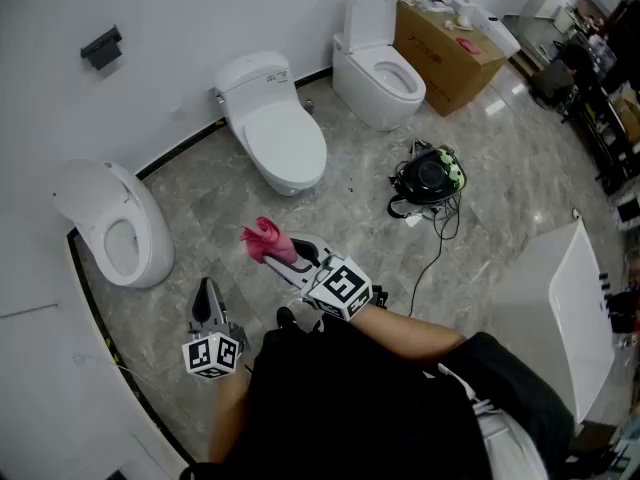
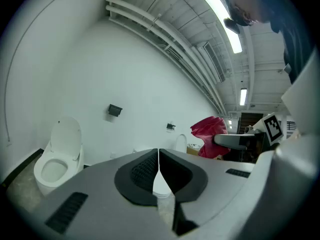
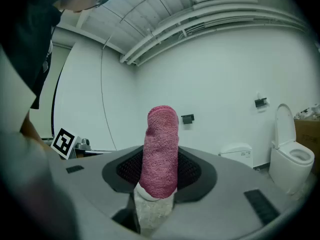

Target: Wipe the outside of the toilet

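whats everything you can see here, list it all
toilets: 3, white, along the wall; middle one lid down, left and right lids up
wall holder: 1, black, on the wall above the left toilet
cardboard box: 1, brown, beside the right toilet
device: 1, black and green, on the floor, cable attached
cloth: 1, pink, in the right gripper
left gripper: 1, grey, shut, empty
right gripper: 1, grey, shut on the cloth

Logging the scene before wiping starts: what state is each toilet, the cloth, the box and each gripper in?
Left toilet: lid up.
Middle toilet: lid down.
Far toilet: lid up.
Right gripper: shut on pink cloth.
Pink cloth: clamped, touching no toilet.
Left gripper: shut, empty.
Cardboard box: open.
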`<state>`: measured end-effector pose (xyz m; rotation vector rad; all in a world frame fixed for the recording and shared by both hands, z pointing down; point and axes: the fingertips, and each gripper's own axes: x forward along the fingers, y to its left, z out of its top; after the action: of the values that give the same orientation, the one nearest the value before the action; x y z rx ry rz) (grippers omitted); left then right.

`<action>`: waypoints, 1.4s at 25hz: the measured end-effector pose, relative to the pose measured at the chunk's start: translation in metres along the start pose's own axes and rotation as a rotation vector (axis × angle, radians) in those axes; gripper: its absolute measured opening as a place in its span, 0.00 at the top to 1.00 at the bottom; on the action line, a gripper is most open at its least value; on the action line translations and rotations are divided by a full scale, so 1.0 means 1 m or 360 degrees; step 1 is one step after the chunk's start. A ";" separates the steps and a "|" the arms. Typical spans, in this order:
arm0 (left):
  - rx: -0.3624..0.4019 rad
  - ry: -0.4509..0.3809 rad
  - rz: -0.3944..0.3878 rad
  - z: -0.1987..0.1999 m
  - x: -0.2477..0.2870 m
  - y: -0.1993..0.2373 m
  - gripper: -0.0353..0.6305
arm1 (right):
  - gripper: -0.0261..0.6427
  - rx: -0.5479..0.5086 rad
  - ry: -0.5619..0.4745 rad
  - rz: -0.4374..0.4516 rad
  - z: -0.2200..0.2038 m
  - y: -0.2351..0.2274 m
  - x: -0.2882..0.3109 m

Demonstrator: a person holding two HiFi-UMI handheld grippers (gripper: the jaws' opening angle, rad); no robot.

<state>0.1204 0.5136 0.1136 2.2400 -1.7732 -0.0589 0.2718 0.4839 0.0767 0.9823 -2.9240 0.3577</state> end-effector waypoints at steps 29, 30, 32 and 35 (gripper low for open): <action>-0.0138 -0.0007 0.0644 0.001 0.107 -0.022 0.91 | 0.68 0.0204 0.0300 0.0685 -0.014 -0.212 0.116; -0.0152 -0.0009 0.0638 0.000 0.108 -0.014 0.91 | 0.68 0.0181 0.0303 0.0683 -0.014 -0.208 0.124; -0.0166 -0.0022 0.0604 0.003 0.115 0.001 0.91 | 0.68 0.0135 0.0306 0.0675 -0.011 -0.203 0.140; -0.0162 -0.0048 0.0532 0.011 0.127 0.021 0.91 | 0.68 0.0096 0.0319 0.0669 -0.007 -0.194 0.160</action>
<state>0.1293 0.3858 0.1262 1.8570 -2.0849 -0.1112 0.2595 0.2408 0.1407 0.3012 -2.9238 0.5255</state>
